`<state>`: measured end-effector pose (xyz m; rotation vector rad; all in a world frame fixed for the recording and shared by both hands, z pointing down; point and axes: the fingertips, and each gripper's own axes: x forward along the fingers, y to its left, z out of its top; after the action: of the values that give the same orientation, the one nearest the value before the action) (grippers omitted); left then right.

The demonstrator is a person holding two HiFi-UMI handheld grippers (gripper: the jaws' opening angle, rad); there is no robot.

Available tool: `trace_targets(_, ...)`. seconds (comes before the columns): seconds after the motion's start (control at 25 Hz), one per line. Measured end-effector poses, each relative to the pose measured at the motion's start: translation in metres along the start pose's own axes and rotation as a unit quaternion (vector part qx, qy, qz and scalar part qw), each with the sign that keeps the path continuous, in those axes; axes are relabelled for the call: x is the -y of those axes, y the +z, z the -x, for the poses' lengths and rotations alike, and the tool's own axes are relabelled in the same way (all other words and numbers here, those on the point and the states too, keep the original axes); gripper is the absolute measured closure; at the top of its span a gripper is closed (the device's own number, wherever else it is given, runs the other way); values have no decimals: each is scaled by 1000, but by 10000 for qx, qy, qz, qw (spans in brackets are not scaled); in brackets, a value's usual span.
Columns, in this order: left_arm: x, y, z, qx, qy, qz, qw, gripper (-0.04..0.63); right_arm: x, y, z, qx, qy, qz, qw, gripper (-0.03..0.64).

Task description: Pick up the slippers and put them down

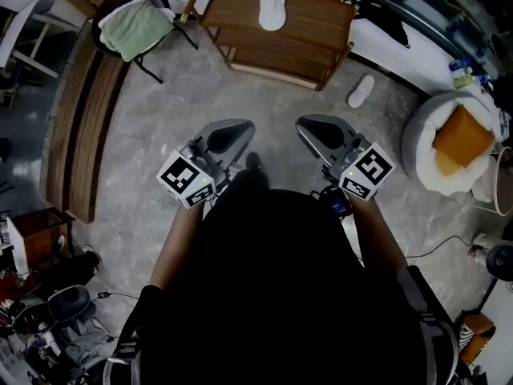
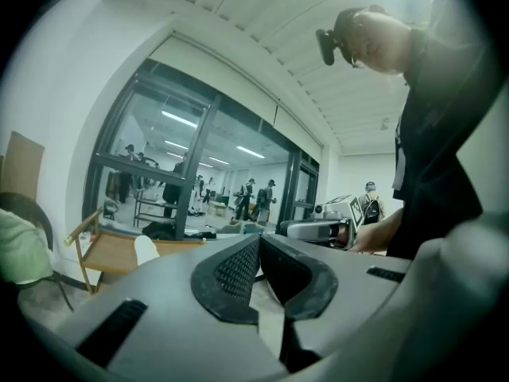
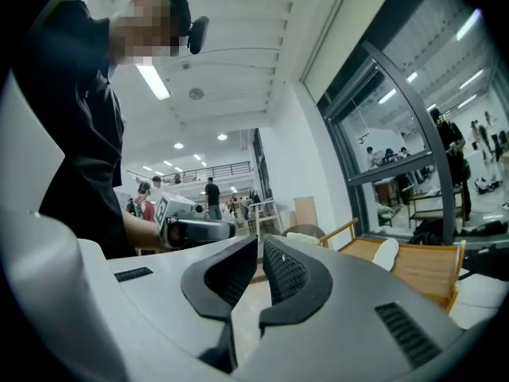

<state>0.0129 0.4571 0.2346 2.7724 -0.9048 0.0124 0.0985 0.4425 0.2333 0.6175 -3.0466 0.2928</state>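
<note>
The person is standing on a grey floor (image 1: 160,103) and holding both grippers out level in front, side by side with a gap between them. The left gripper (image 1: 228,137) is clenched: in the left gripper view its jaws (image 2: 257,241) are meeting at the tips with nothing between them. The right gripper (image 1: 321,132) is clenched too, its pads closing together on nothing in the right gripper view (image 3: 260,241).

One white slipper (image 1: 272,6) is lying on top of the wooden surface (image 1: 321,14) straight ahead. It is running across the top's depth, well clear of the left and right edges but reaching close to the far edge. It is also showing in the left gripper view (image 2: 145,249) and the right gripper view (image 3: 386,255). A second slipper (image 1: 361,91) is lying on the floor just off the surface's right front corner.

Bare floor is stretching between the grippers and the surface's near edge, leaving open room. A chair (image 1: 108,6) draped with a green cloth (image 1: 136,26) is crowding the surface's left side, and a long wooden bench (image 1: 80,127) is lining the left. A white round seat (image 1: 425,147) holding an orange cushion (image 1: 461,139) is closing in the right.
</note>
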Motion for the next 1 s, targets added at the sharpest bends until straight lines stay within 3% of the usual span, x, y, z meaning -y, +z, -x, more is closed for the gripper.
trace_targets(0.16,-50,15,-1,43,-88,-67,9999,583,31,21,-40,160,-194,38,9997,584)
trace_targets(0.48,-148,33,21,264,-150,151,9994,583,68,46,-123,328,-258,-153,9990,583)
trace_targets(0.72,-184,24,0,204,-263,435,9985,583,86,59,-130,417,-82,-208,9989,583)
trace_targets(1.0,-224,27,-62,16,-189,443,9988,583,177,55,-125,386,-299,-419,9979,584)
